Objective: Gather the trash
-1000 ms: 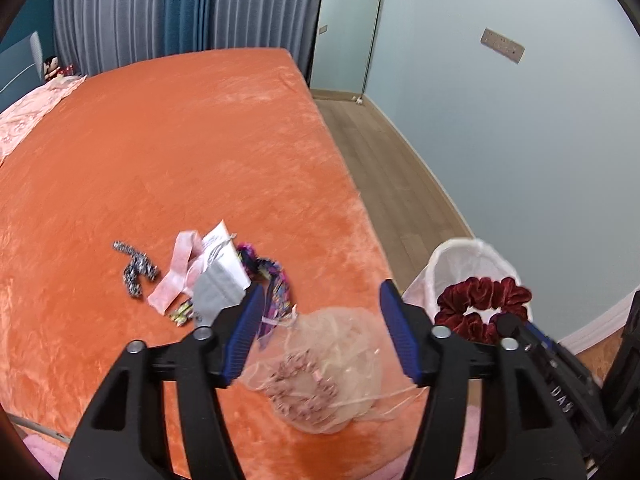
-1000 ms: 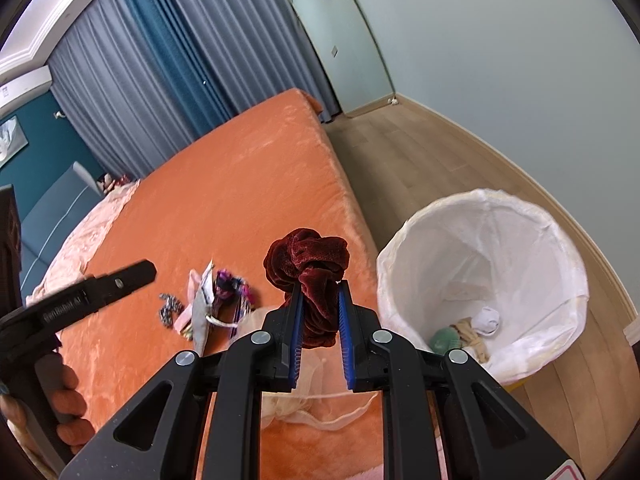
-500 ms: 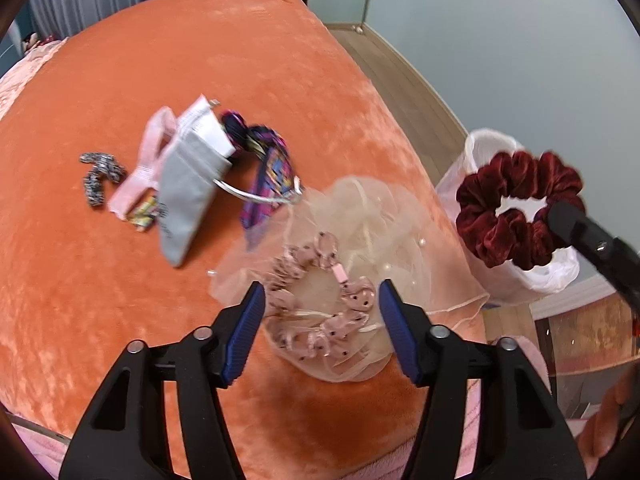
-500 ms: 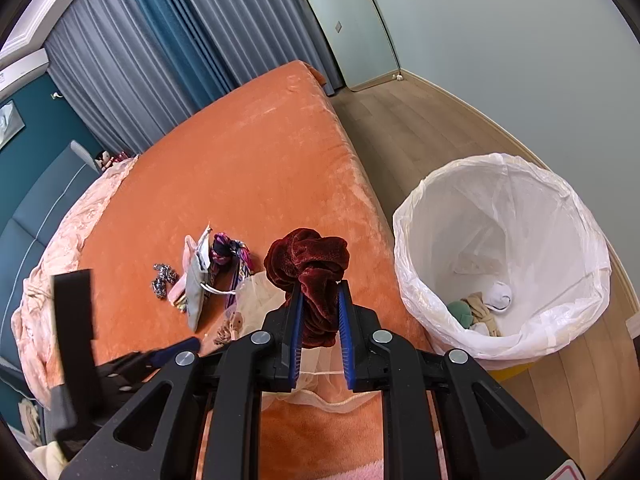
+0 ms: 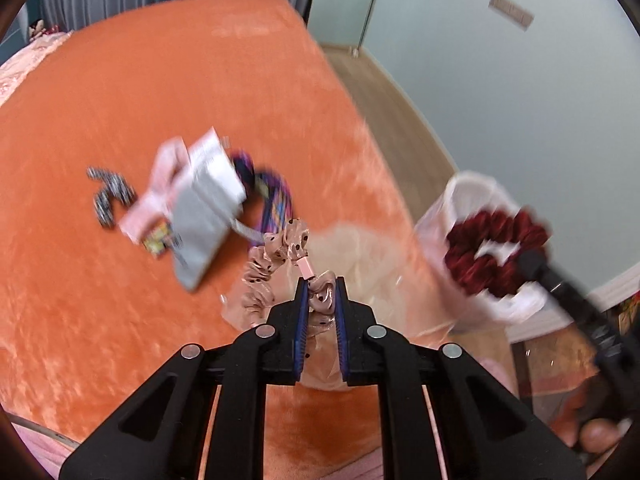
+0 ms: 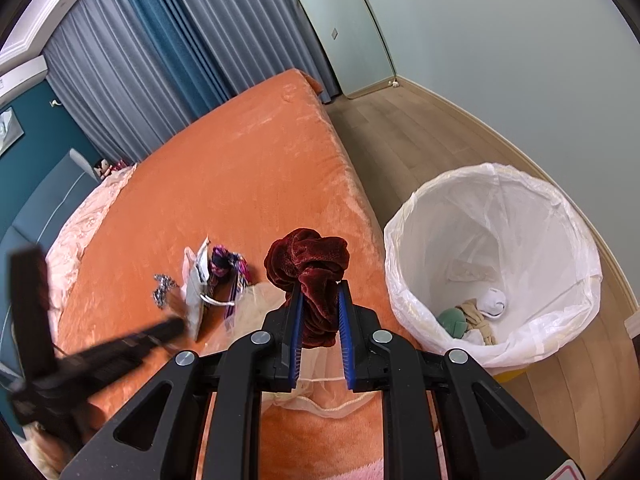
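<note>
Left gripper [image 5: 320, 292] had just closed on the dotted pink scrunchie [image 5: 276, 264] atop the orange bed [image 5: 200, 80]; right gripper [image 6: 319, 294] gripped the red scrunchie [image 6: 308, 256], both bound for the bin [image 6: 496, 208]

Left wrist view: mounted behind the left tongs [image 5: 320, 292], angled steeply down, close over the orange bed [image 5: 120, 100], bin [image 5: 472, 216] at three o'clock. Right wrist view: behind the right tongs [image 6: 319, 294], tilted down from higher and farther back, bin [image 6: 496, 264] at three o'clock. Shared: bed, bin, clutter pile [image 5: 200, 204] [image 6: 208, 280], each other's tongs.
</note>
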`<move>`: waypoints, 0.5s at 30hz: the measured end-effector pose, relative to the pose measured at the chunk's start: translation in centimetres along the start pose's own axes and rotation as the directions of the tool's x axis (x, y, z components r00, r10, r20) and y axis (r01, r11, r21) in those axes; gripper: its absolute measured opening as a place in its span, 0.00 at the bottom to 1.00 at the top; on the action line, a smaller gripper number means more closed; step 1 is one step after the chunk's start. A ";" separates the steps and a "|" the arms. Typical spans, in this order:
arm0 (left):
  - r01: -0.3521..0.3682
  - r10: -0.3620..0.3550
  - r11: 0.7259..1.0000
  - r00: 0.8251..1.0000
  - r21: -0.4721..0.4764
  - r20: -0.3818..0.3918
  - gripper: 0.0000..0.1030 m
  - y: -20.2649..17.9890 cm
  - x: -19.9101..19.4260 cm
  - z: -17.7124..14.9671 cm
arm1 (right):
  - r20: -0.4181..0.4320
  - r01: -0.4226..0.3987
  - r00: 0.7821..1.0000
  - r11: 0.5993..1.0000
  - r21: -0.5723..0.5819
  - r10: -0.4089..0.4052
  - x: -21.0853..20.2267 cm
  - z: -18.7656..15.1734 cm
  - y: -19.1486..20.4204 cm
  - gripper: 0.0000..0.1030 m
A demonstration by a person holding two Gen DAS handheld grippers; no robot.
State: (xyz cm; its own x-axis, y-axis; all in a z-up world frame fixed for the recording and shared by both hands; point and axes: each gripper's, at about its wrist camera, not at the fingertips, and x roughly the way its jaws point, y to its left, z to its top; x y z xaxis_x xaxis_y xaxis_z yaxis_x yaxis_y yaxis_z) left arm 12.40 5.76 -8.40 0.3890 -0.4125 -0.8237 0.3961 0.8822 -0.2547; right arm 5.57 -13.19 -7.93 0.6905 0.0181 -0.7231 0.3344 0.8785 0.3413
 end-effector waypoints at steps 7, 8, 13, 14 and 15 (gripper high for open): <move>0.040 -0.048 0.997 0.992 0.069 0.120 0.12 -4.3 -4.3 3.9 | 0.068 0.018 0.997 1.000 0.024 -0.020 -2.4 2.0 -0.9 0.15; 0.051 -0.060 0.996 0.991 0.079 0.122 0.12 -5.0 -4.3 4.4 | 0.079 0.024 0.997 0.999 0.029 -0.026 -2.9 2.4 -1.2 0.15; 0.092 -0.116 0.978 0.986 0.188 0.122 0.12 -11.2 -3.7 5.3 | 0.125 0.074 0.989 0.995 0.071 -0.083 -4.7 3.8 -3.9 0.15; 0.095 -0.122 0.971 0.986 0.218 0.114 0.12 -12.6 -3.2 5.2 | 0.132 0.085 0.987 0.993 0.086 -0.096 -4.9 3.9 -4.7 0.15; 0.104 -0.132 0.964 0.986 0.244 0.100 0.13 -14.1 -2.6 5.1 | 0.137 0.094 0.985 0.990 0.102 -0.108 -5.1 4.0 -5.5 0.15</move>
State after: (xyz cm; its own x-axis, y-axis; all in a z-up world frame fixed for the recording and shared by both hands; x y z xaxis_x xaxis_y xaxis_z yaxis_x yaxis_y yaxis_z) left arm 10.09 -6.73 -0.10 0.4146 -0.5461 -0.7279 0.6257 0.7519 -0.2076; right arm 2.73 -19.98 -3.71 0.7316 -0.1425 -0.6667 0.4620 0.8227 0.3312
